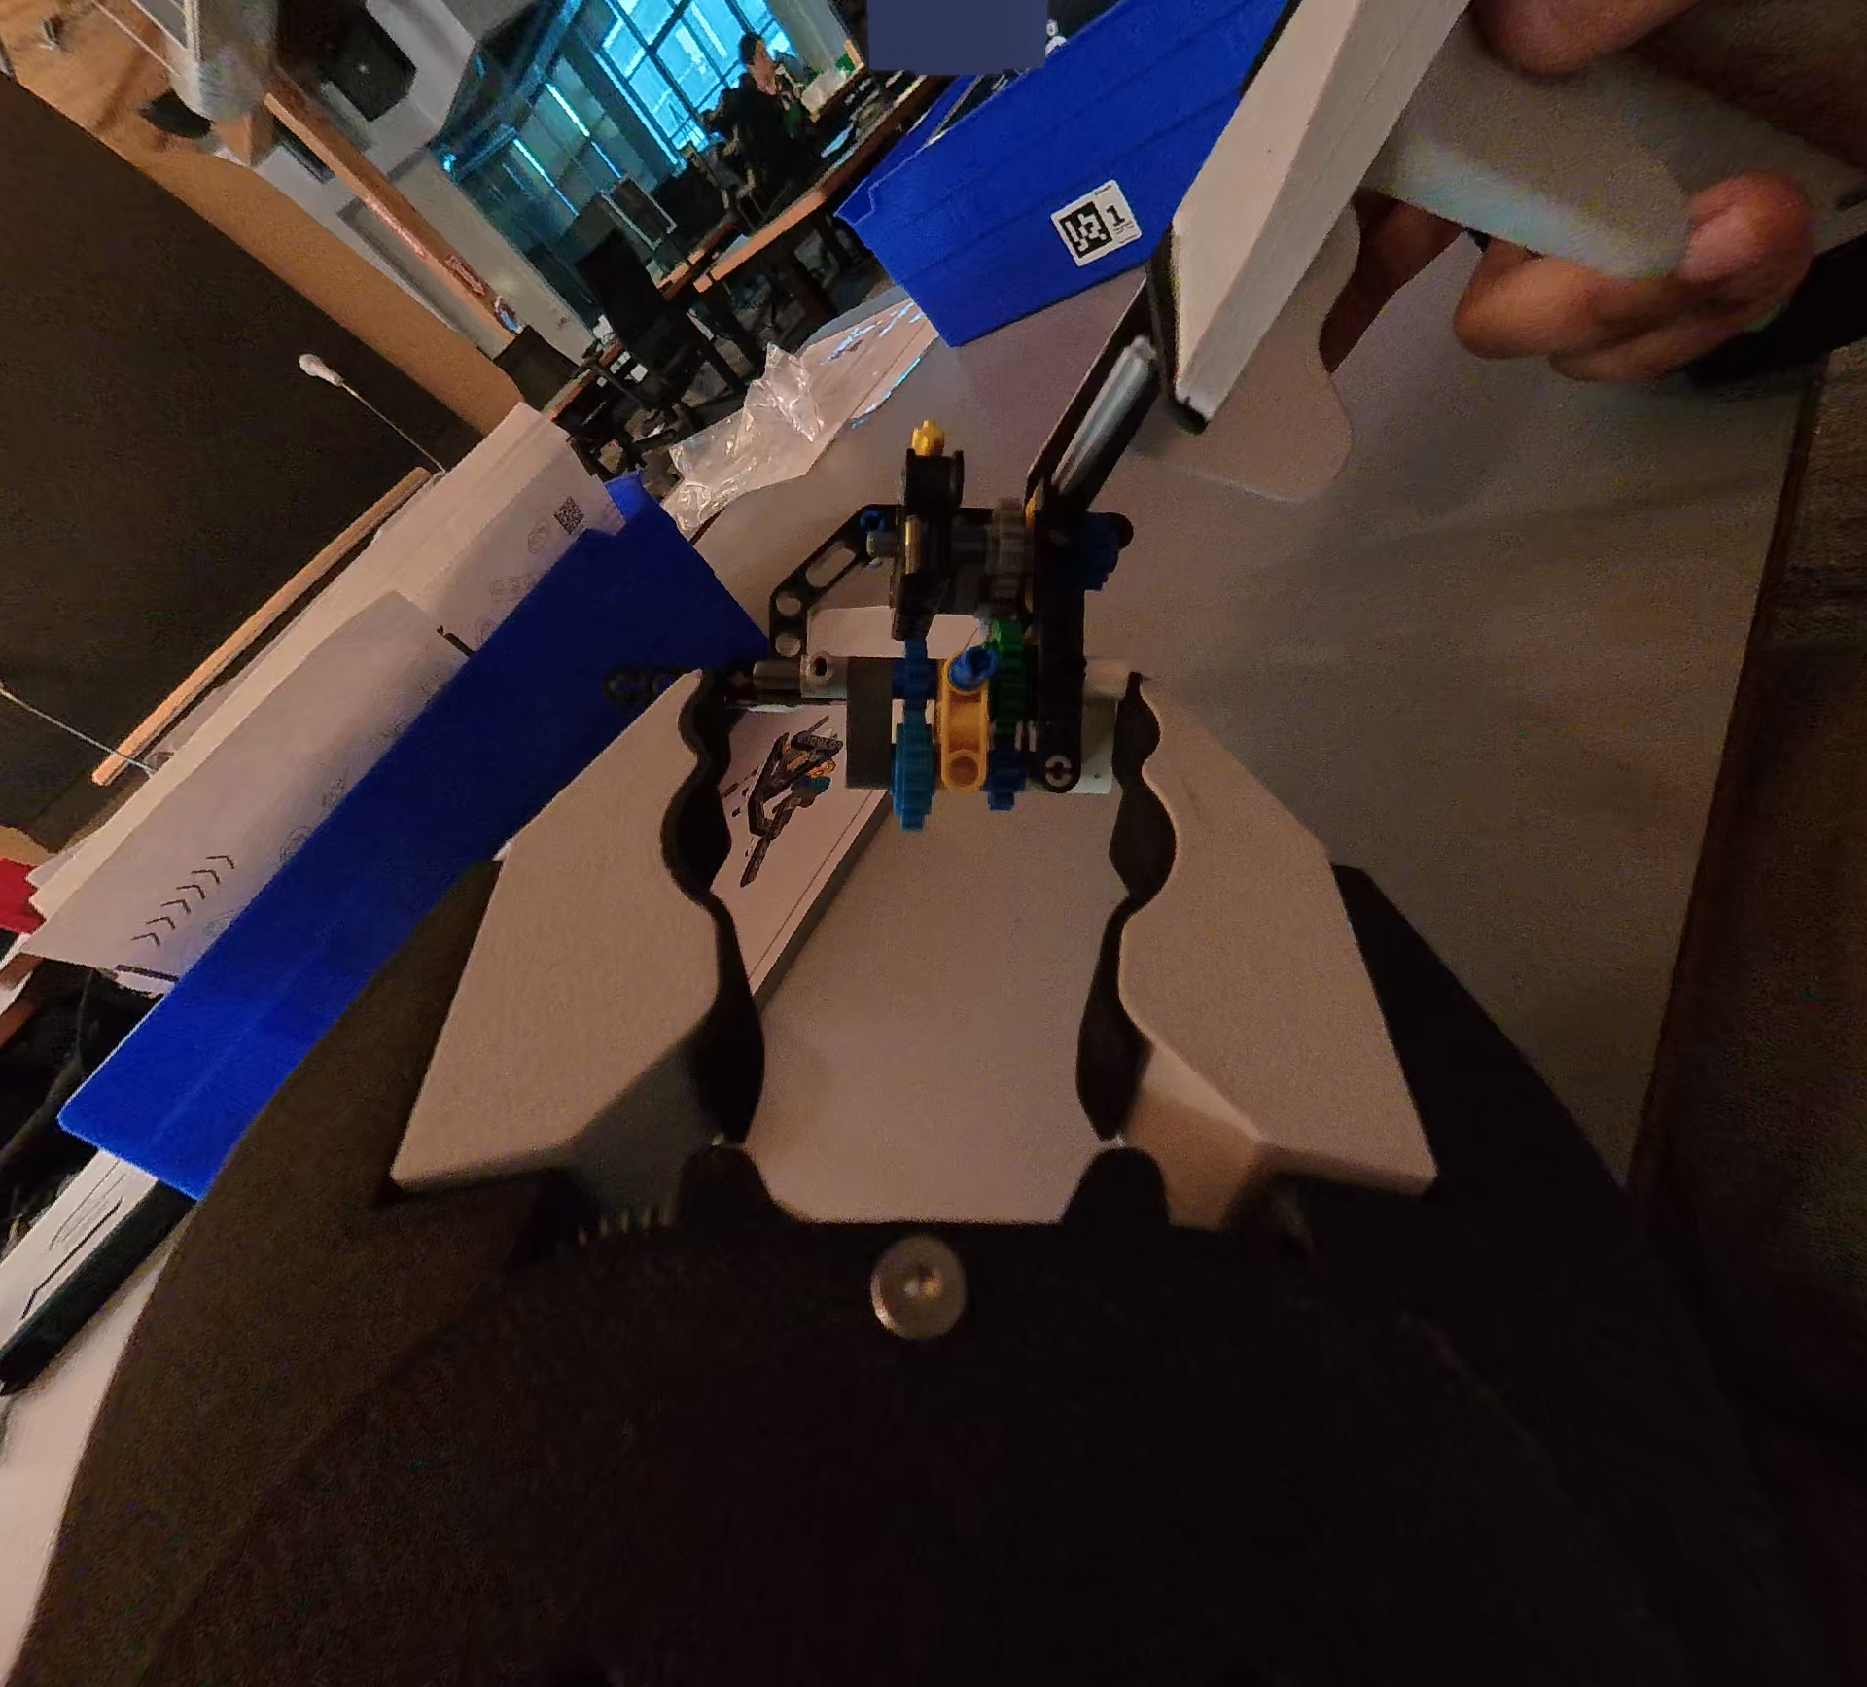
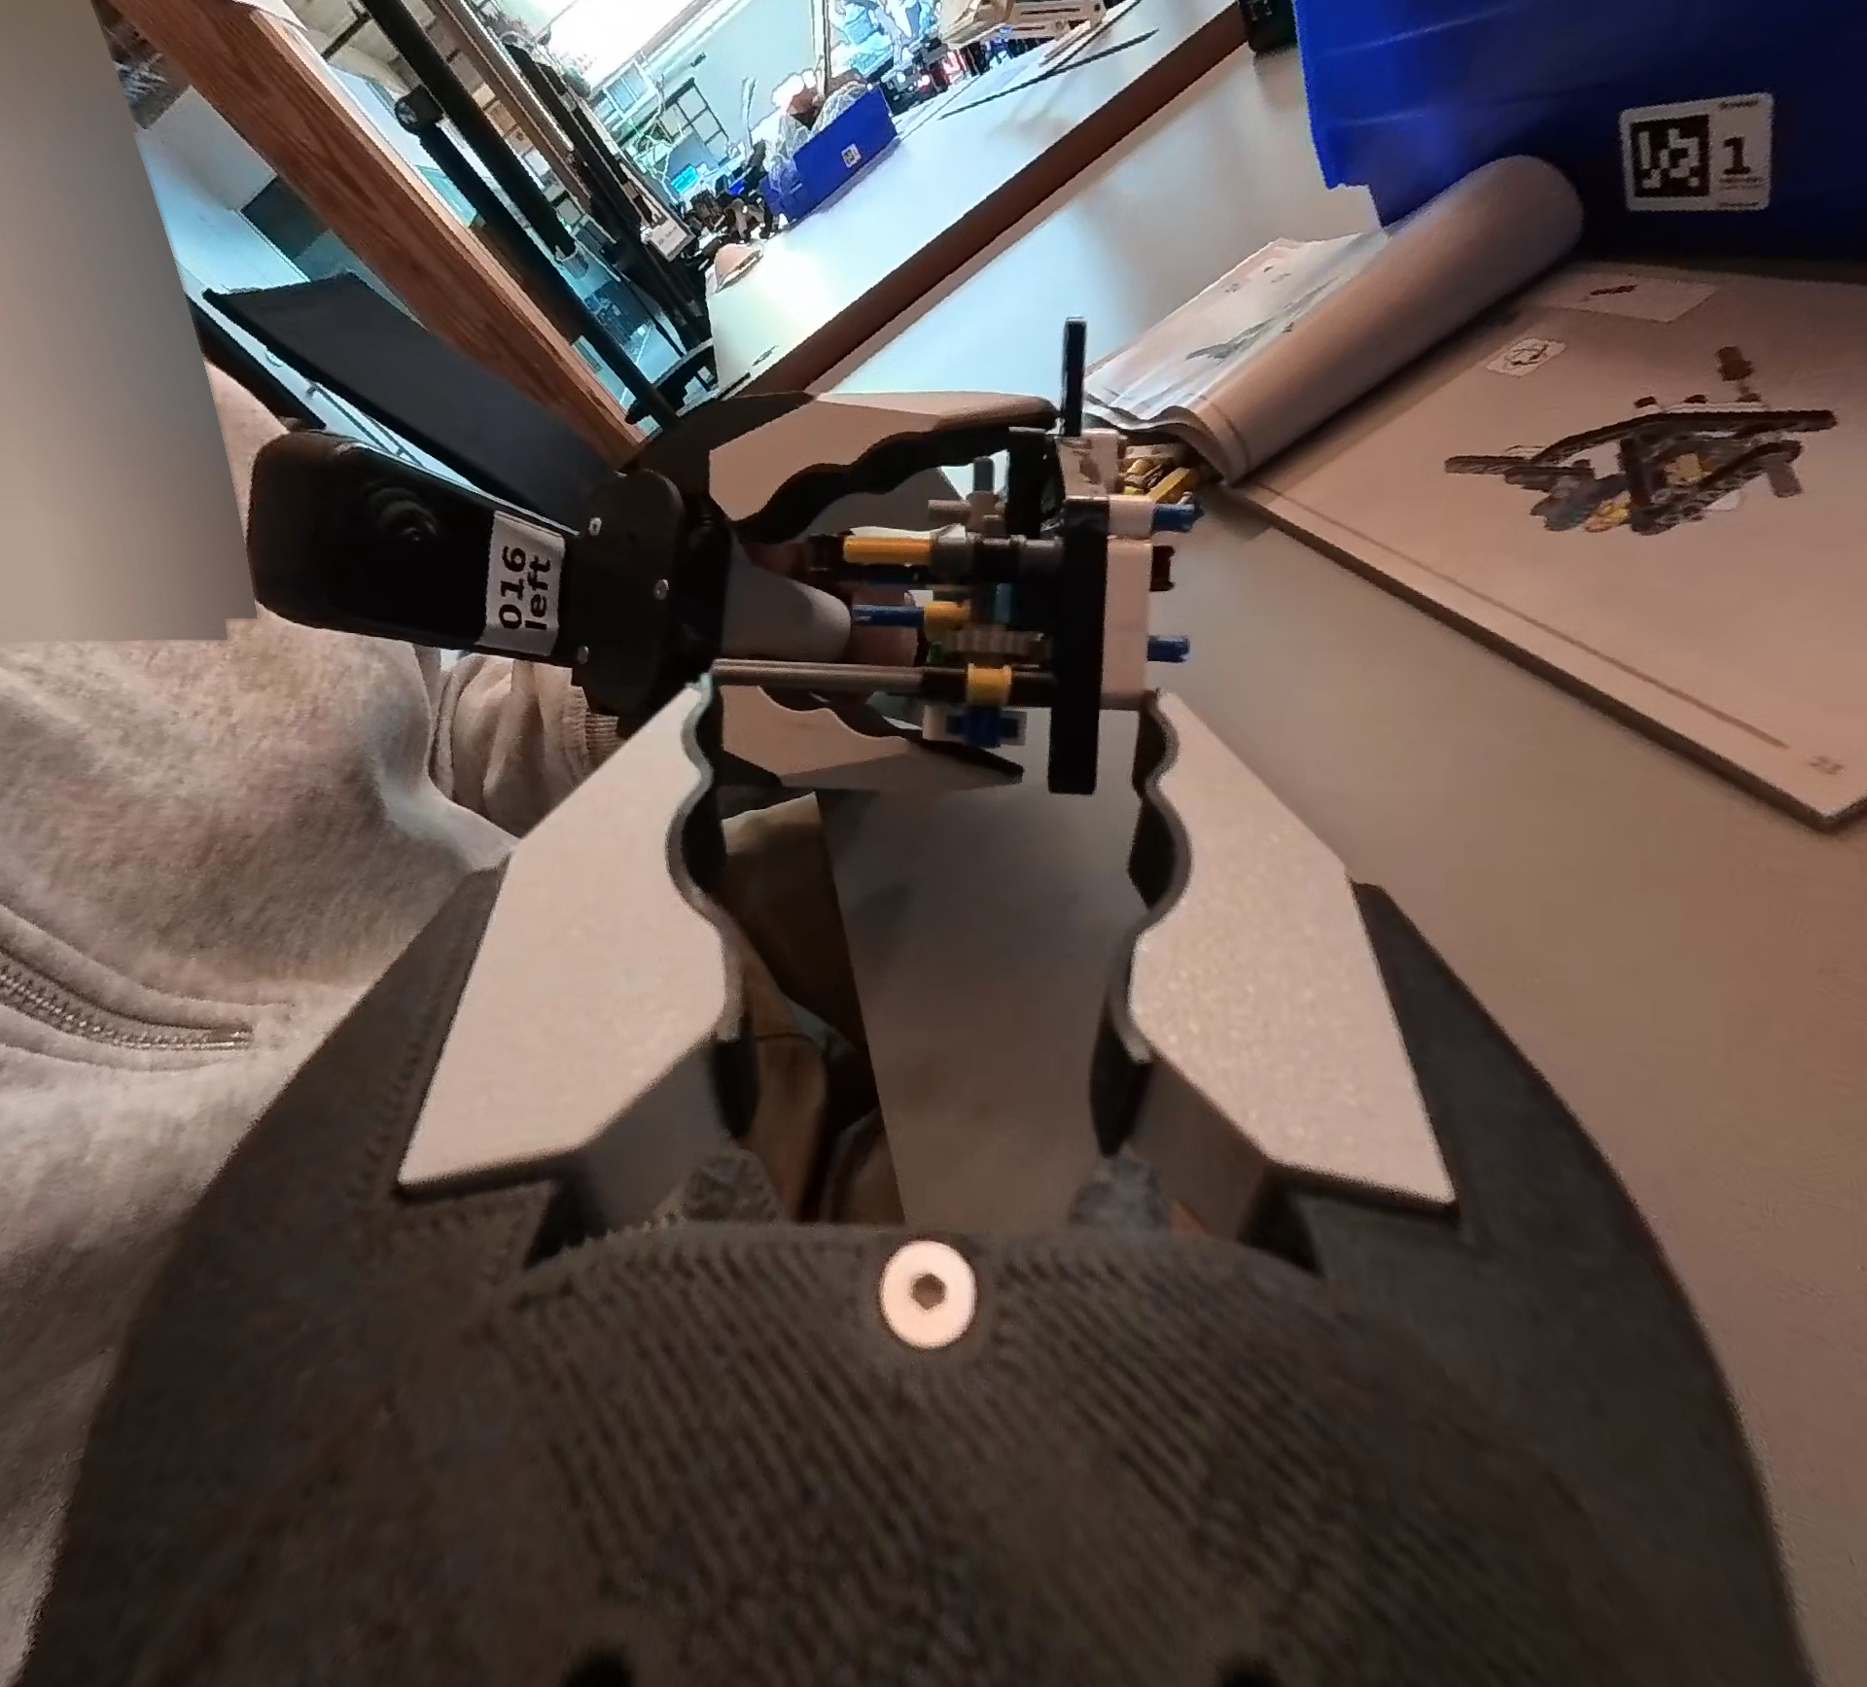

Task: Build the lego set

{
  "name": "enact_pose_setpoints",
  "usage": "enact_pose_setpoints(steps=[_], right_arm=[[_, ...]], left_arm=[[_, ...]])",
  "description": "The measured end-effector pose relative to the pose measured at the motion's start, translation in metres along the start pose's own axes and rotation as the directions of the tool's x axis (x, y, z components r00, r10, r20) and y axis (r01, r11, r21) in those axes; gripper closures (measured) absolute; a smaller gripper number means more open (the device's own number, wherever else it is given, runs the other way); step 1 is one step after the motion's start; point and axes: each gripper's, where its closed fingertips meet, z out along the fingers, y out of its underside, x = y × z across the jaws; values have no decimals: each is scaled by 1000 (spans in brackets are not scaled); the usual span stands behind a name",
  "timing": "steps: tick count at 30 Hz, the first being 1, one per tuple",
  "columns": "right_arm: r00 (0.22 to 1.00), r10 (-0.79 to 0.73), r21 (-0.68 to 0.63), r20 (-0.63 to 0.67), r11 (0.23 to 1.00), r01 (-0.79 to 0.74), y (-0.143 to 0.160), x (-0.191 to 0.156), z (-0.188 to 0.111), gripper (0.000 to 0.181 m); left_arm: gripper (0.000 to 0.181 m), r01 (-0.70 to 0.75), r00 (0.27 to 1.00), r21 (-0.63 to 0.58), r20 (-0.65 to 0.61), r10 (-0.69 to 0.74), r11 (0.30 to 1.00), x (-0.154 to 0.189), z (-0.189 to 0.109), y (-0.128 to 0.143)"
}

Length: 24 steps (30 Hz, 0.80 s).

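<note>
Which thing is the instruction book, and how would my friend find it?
Start at the big blue bin with the square black-and-white sticker on the grey table. Right in front of it lies the instruction book, open and flat. Unlike the lego model held between the grippers, it is paper, with a printed picture of the build.

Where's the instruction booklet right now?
In the right wrist view the instruction booklet lies open on the table to the right of the lego assembly, just below the blue bin.
</note>
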Motion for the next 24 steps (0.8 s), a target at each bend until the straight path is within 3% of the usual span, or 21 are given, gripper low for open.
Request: enact_pose_setpoints(steps=[7, 10, 14, 17, 20, 24], right_arm=[[1000, -25, -14, -15, 1000, 25, 1, 0, 0, 102], [993, -82, -27, -89, 996, 80, 2, 9, -4, 133], [991, -83, -37, -101, 996, 80, 3, 10, -4, 131], [997, -62, -26, -51, 998, 61, 3, 5, -3, 120], [999, -46, -25, 11, 999, 46, 3, -5, -2, 95], [998, -54, -36, -15, 998, 53, 5, -2, 0, 92]], left_arm=[[105, -13, 1000, 4, 6, 13, 1000, 0, -1, 0], [105, -15, 1000, 22, 0, 15, 1000, 3, -2, -4], [105, -21, 1000, 9, 12, 20, 1000, 2, -1, -2], [105, -23, 1000, 8, 11, 23, 1000, 2, -1, -2], [105, -41, 999, -4, 13, 41, 999, 3, 0, 0], [105, -52, 999, -12, 17, 52, 999, 3, 1, 1]])
